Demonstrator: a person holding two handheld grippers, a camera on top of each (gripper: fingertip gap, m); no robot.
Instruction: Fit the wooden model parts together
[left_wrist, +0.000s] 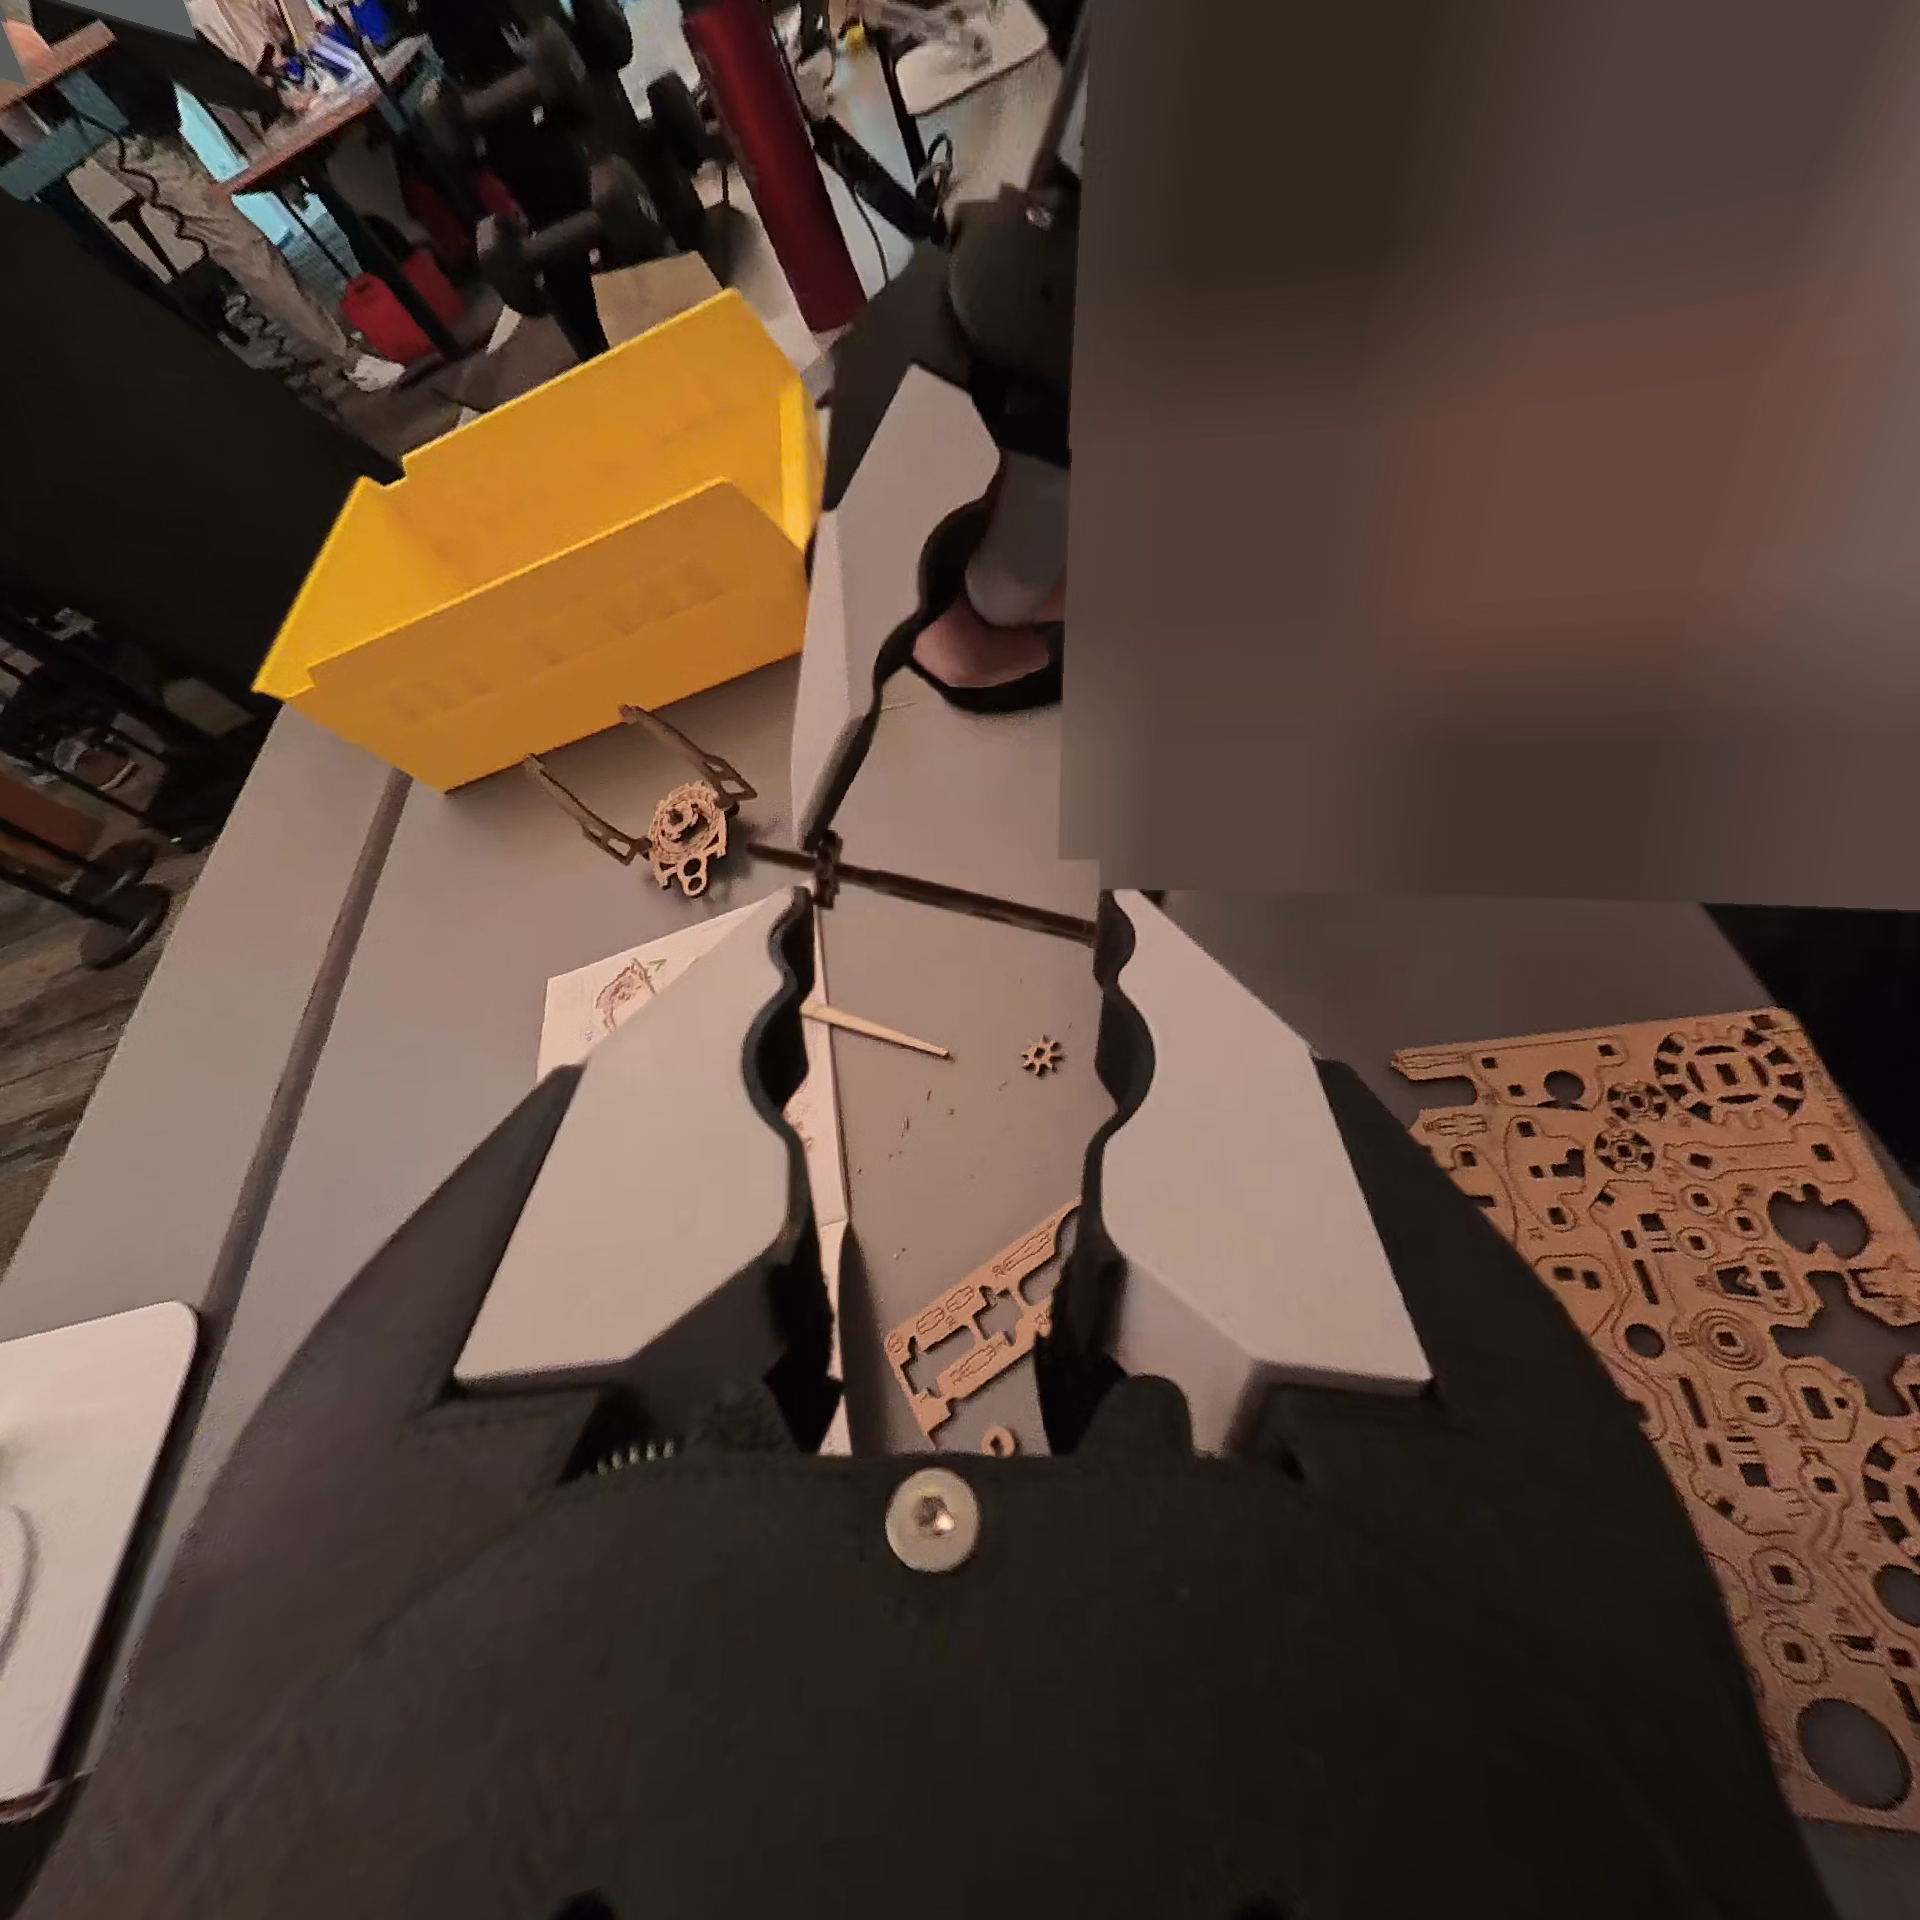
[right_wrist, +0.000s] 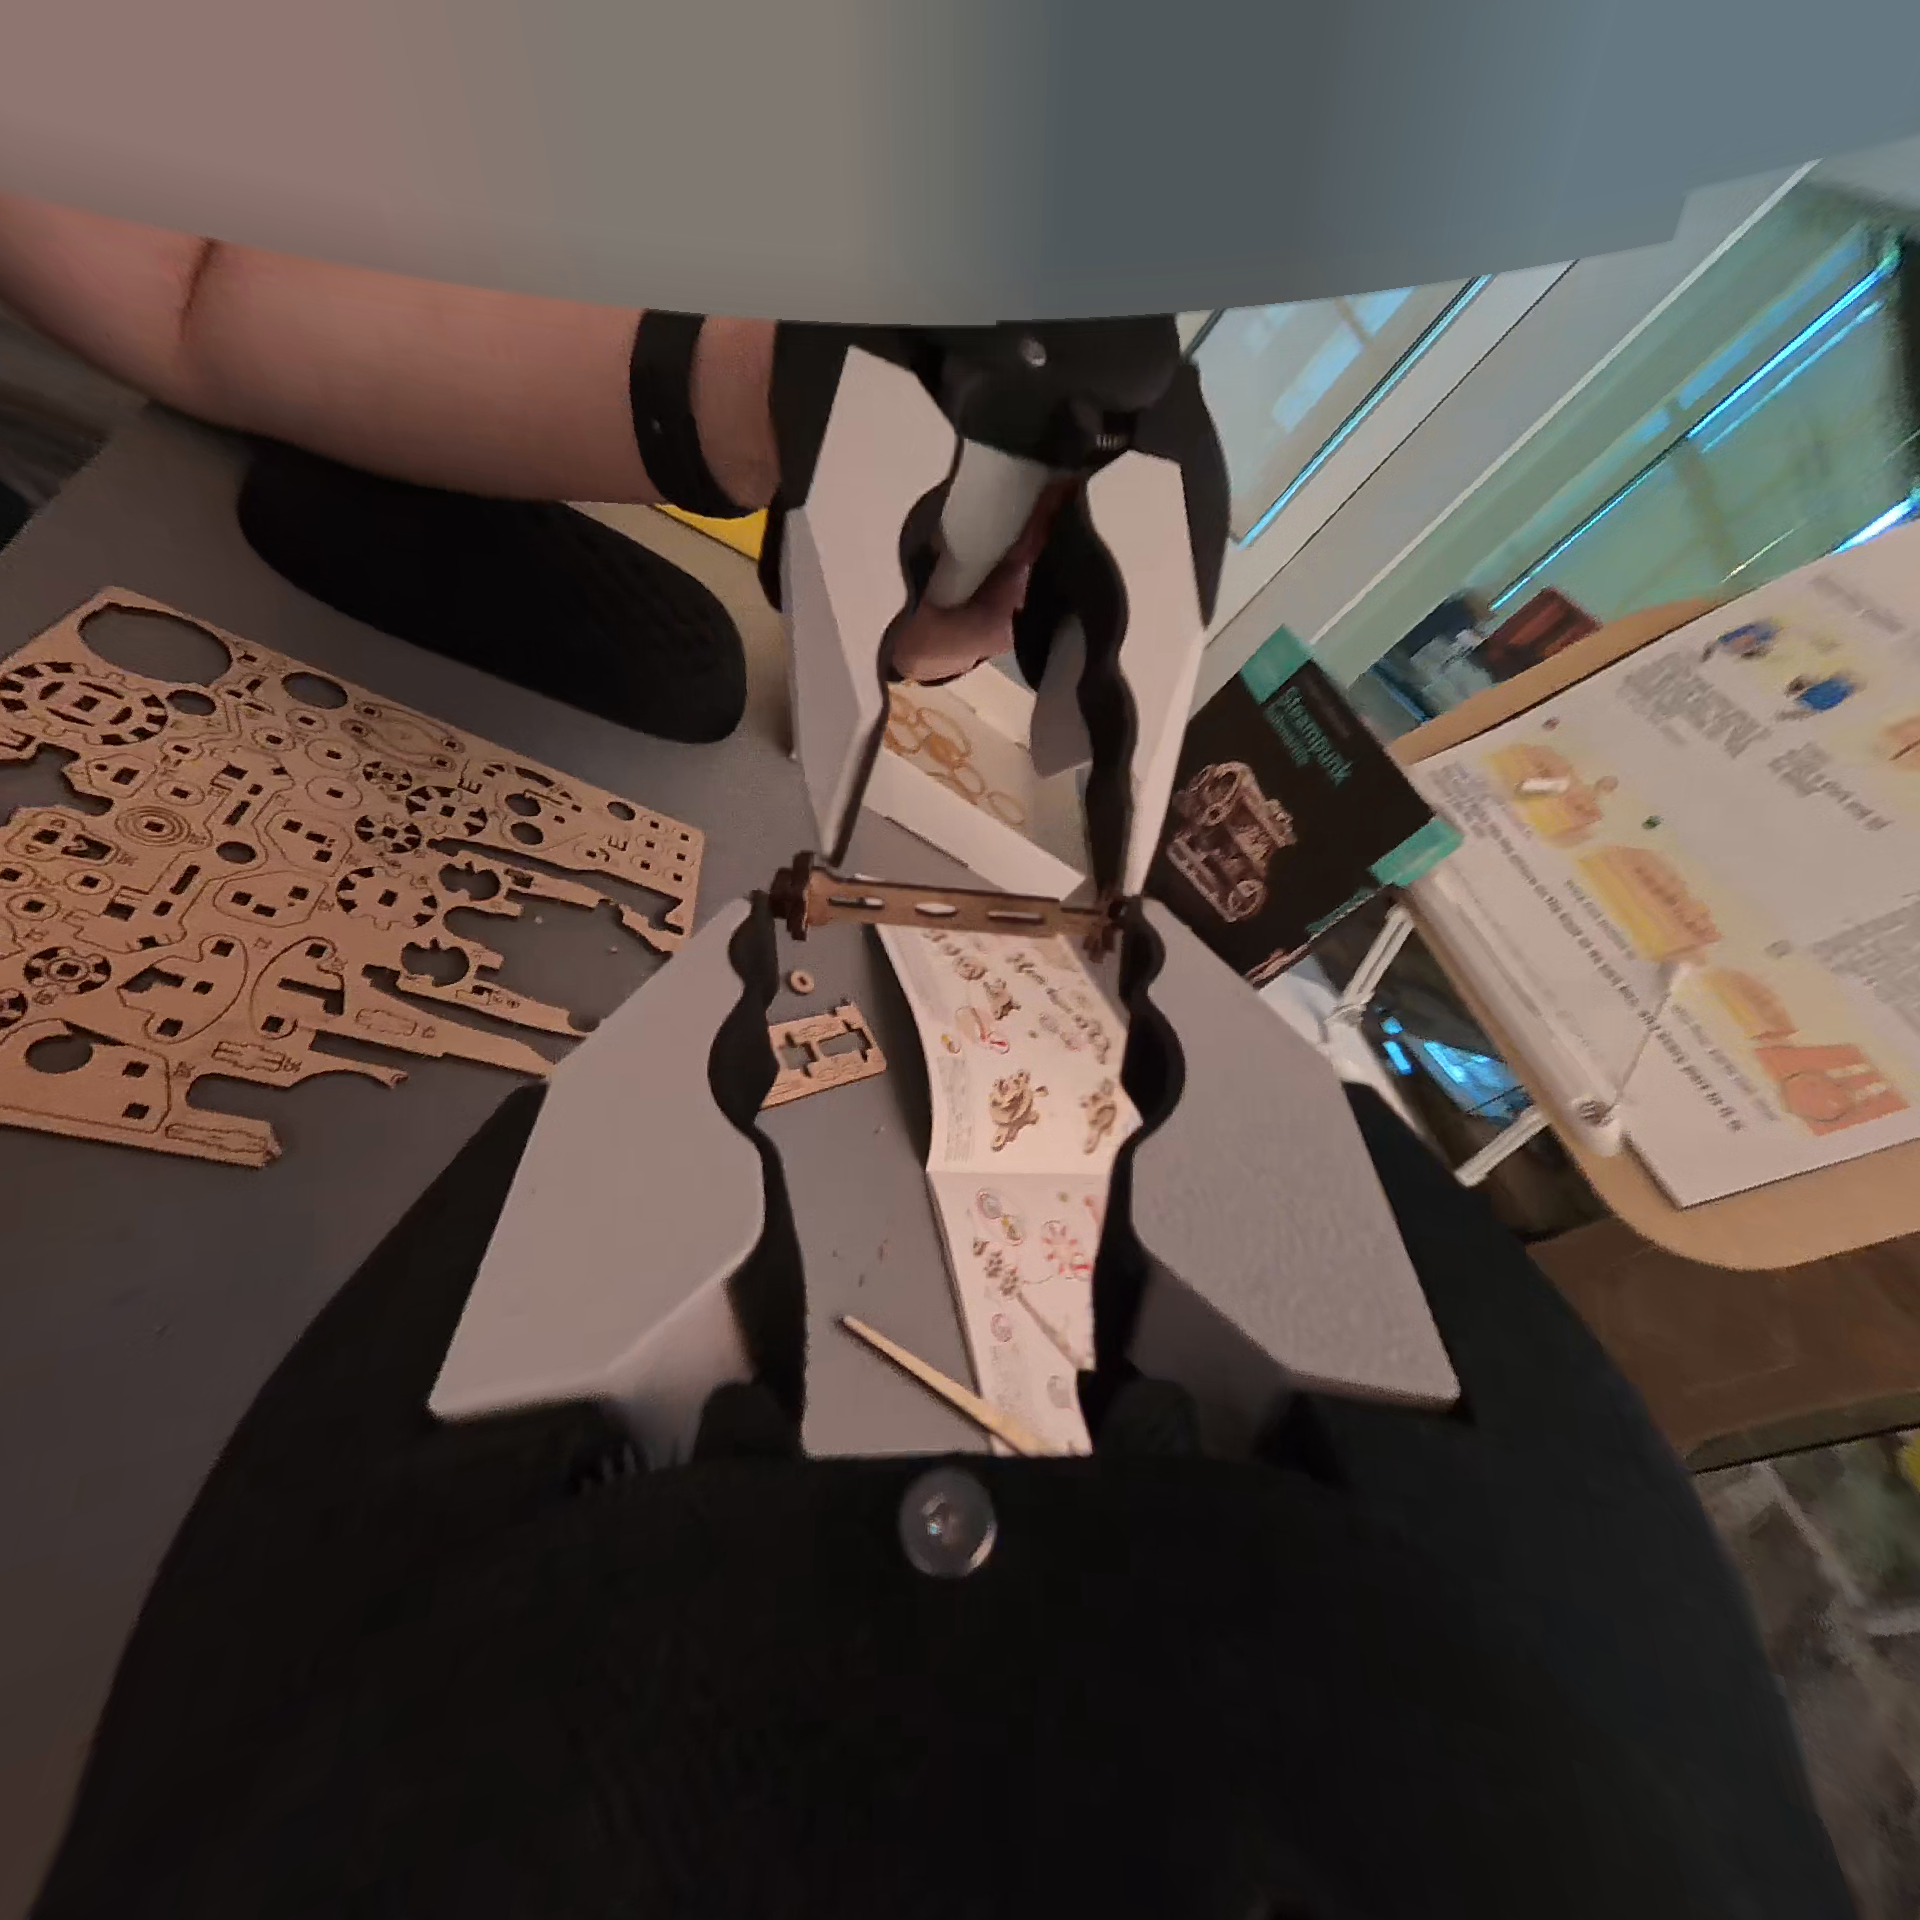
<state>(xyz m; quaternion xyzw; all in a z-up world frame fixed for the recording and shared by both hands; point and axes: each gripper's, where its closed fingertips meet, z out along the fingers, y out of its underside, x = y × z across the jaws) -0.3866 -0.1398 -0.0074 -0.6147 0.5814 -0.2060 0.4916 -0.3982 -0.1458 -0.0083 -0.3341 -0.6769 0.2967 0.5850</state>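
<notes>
A thin slotted wooden axle (right_wrist: 956, 912) with a small disc at one end and a small gear at the other hangs above the grey table. My right gripper (right_wrist: 945, 914) clamps it lengthwise, one fingertip on each end. My left gripper (left_wrist: 956, 909) meets it tip to tip from the other side. Its jaws stand wide apart and its tips rest against the axle (left_wrist: 935, 891), whose disc end sticks out past the left finger. A partly built gear assembly (left_wrist: 691, 831) with two dark side arms lies in front of the yellow bin (left_wrist: 540, 582).
A large punched wooden parts sheet (left_wrist: 1683, 1351) (right_wrist: 260, 883) lies on the table (left_wrist: 312, 1091). A small sheet offcut (right_wrist: 821, 1049), a loose gear (left_wrist: 1039, 1057), a toothpick (left_wrist: 873, 1034), the instruction booklet (right_wrist: 1039, 1060) and the kit box (right_wrist: 1278, 821) lie below the grippers. A person's forearm (right_wrist: 312, 364) is behind. My two grippers' fingertips are within a few centimetres of each other. The partly built gear assembly (left_wrist: 691, 831) is about 25 cm from both grippers' fingertips.
</notes>
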